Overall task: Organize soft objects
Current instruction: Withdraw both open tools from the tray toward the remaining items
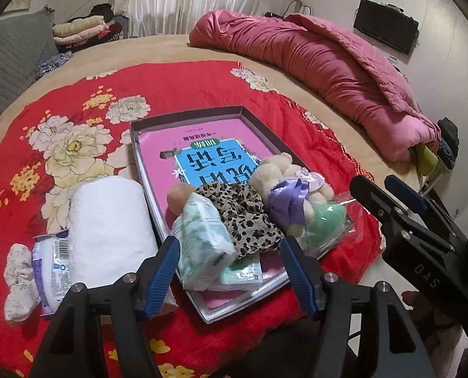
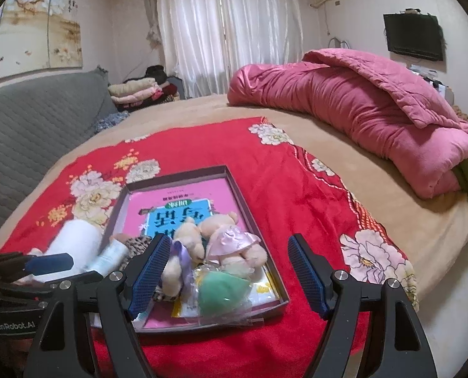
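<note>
**The tissue pack sits loose between our left blue pads**

We hold two grippers over a shallow box [image 1: 133, 132] on a red flower blanket [image 1: 202, 88]. Our left gripper [image 1: 230, 271] is spread wide. A soft tissue pack [image 1: 202, 249] lies between its two blue pads, but the pads do not press on it. There is a gap on each side, so nothing is gripped. The pack lies in the near end of the box. Its long side runs almost straight away from the gripper, tipped a little to the left. Its near end hangs just over a flat green packet [image 1: 241, 272].

Just behind the pack lies a leopard-print cloth [image 1: 243, 217]. To the right of that are two small teddy bears [image 1: 284, 173] with purple ribbon and a green sponge in a clear bag [image 1: 325, 217].

Left of the left gripper, outside the box, lie a rolled white towel [image 1: 107, 220], a wrapped blue-and-white pack [image 1: 49, 271] and a flowery scrunchie [image 1: 18, 277]. We think these still need to go in the box. The left gripper is much nearer to them, so it should swing left for the towel. The towel's long side also points away from us, so the pads can close across it.

Our right gripper [image 2: 230, 271] is spread wide too and holds nothing. The bears and the green sponge bag lie just ahead of it, between its pads.
</note>
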Motion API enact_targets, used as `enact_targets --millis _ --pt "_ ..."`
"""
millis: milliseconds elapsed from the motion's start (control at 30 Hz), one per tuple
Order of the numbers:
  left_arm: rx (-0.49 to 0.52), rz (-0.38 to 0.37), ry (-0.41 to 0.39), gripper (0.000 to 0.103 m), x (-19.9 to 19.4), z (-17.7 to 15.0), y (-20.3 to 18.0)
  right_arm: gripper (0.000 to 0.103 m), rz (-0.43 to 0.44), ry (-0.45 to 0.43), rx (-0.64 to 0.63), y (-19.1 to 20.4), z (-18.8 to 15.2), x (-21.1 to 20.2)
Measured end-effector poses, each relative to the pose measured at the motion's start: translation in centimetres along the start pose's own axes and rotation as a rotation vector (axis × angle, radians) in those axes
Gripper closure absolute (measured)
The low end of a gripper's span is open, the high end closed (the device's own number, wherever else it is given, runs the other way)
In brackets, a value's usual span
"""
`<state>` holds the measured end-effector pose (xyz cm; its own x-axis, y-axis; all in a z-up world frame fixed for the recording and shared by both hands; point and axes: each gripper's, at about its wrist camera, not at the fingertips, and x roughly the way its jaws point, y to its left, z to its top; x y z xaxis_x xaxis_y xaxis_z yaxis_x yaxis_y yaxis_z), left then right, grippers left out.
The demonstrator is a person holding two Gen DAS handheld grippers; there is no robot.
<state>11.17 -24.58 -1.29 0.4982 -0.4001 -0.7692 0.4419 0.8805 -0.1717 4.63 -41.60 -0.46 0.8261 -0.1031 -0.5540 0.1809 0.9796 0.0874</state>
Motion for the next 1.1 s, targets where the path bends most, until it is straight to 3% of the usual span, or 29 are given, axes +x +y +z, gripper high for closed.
enact_targets --millis 300,733,967,1100 --pt "0.003 -0.007 -0.015 0.037 -1.7 -0.2 0.1 0.025 0.028 -0.086 0.045 0.0 1.3 -2.2" --pt "-0.03 -0.005 -0.073 0.037 -5.7 -0.6 1.9 0.024 0.161 -0.151 0.091 1.8 3.9 -6.1" --pt "-0.075 0.02 -0.088 0.037 -7.9 -2.0 4.8 0.024 0.22 -0.174 0.099 4.3 5.1 -8.0" --pt "-0.127 0.047 -0.08 0.037 -8.5 -3.5 7.8 0.024 0.324 -0.133 0.128 5.9 5.3 -7.8"
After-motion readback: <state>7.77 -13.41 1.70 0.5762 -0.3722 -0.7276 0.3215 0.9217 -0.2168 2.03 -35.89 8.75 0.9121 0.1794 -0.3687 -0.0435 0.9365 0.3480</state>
